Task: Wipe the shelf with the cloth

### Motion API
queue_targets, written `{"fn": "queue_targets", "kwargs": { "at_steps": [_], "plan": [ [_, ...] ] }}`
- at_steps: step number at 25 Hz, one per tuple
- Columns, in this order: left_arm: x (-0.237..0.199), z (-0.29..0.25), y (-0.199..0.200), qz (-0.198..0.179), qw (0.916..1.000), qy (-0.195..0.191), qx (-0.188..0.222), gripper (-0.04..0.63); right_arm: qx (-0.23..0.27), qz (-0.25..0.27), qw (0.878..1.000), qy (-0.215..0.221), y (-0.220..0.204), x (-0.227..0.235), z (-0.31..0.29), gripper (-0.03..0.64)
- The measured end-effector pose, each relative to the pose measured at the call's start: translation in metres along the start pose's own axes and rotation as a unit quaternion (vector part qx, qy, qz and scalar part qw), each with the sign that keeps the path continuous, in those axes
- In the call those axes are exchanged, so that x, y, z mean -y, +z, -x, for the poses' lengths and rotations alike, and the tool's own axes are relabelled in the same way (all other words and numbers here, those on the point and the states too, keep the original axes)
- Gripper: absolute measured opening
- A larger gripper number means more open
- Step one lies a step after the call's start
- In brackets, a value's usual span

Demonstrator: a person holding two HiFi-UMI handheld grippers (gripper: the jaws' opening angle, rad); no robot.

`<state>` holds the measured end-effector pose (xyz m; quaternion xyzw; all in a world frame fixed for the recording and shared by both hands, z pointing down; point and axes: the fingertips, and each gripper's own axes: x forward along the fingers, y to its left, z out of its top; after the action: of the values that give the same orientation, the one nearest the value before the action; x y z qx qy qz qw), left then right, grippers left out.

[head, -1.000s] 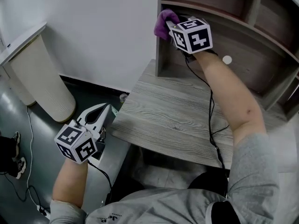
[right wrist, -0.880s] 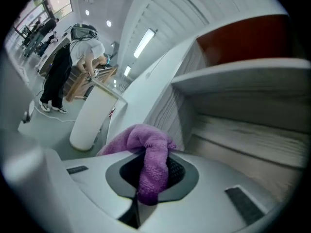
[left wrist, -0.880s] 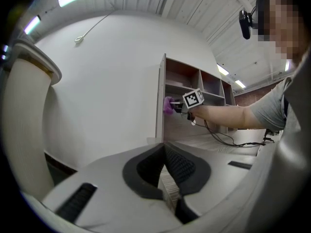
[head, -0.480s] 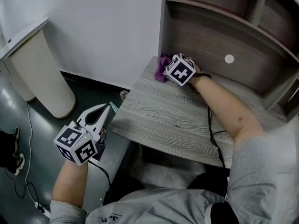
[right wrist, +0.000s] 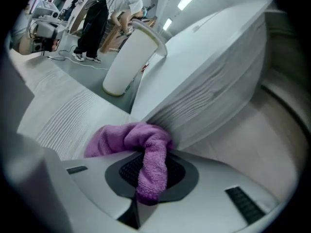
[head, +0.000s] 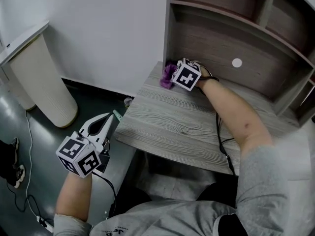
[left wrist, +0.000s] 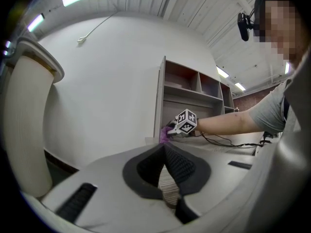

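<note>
A purple cloth (head: 168, 76) is pinched in my right gripper (head: 173, 77), which is shut on it. The cloth (right wrist: 138, 142) presses against the grey wood desk surface (head: 182, 117) at the foot of the shelf unit's left side panel (head: 170, 28). In the right gripper view the cloth bunches out to the left between the jaws. My left gripper (head: 109, 120) hangs off the desk's left front corner, over the floor, jaws together with nothing between them. The left gripper view shows the right gripper's marker cube (left wrist: 186, 122) and cloth (left wrist: 164, 135) far ahead.
The shelf unit has a curved lower shelf (head: 236, 21) and upright dividers (head: 268, 6) above the desk. A white round sticker (head: 237, 62) marks its back panel. A cream bin (head: 42, 77) stands on the floor at left. A black cable (head: 220, 132) trails along the right forearm.
My right gripper came down with the cloth from the lower shelf's left end to the desk surface by the side panel, then slid slightly left. The left gripper sank a little.
</note>
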<state>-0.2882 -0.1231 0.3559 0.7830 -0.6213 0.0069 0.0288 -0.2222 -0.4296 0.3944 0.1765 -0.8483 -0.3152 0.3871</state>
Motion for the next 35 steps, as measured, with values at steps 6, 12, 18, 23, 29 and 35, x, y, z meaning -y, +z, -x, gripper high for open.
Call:
{"fn": "queue_targets", "kwargs": {
  "at_steps": [6, 12, 18, 23, 29, 35],
  "plan": [
    [-0.003, 0.009, 0.001, -0.004, 1.0, 0.006, -0.004, 0.021, 0.141, -0.051, 0.94, -0.305, 0.043, 0.158, 0.107, 0.058],
    [-0.009, 0.019, 0.001, -0.004, 0.9999, 0.016, -0.003, 0.021, 0.133, 0.048, 0.893, -0.428, 0.103, 0.211, 0.125, 0.06],
    [-0.017, 0.028, 0.002, -0.002, 0.9996, 0.029, -0.001, 0.021, 0.092, 0.094, 0.879, -0.458, 0.102, 0.226, 0.111, 0.06],
    [-0.013, 0.022, 0.002, -0.001, 0.9997, 0.023, -0.001, 0.021, 0.054, 0.125, 0.878, -0.459, 0.078, 0.229, 0.124, 0.061],
    [0.0, 0.007, 0.003, -0.003, 1.0, 0.001, -0.004, 0.021, 0.015, 0.136, 0.863, -0.486, -0.006, 0.236, 0.183, 0.063],
    [0.008, -0.009, 0.008, -0.001, 0.9999, -0.011, -0.001, 0.021, -0.06, 0.135, 0.839, -0.523, -0.126, 0.252, 0.279, 0.063]
  ]
}}
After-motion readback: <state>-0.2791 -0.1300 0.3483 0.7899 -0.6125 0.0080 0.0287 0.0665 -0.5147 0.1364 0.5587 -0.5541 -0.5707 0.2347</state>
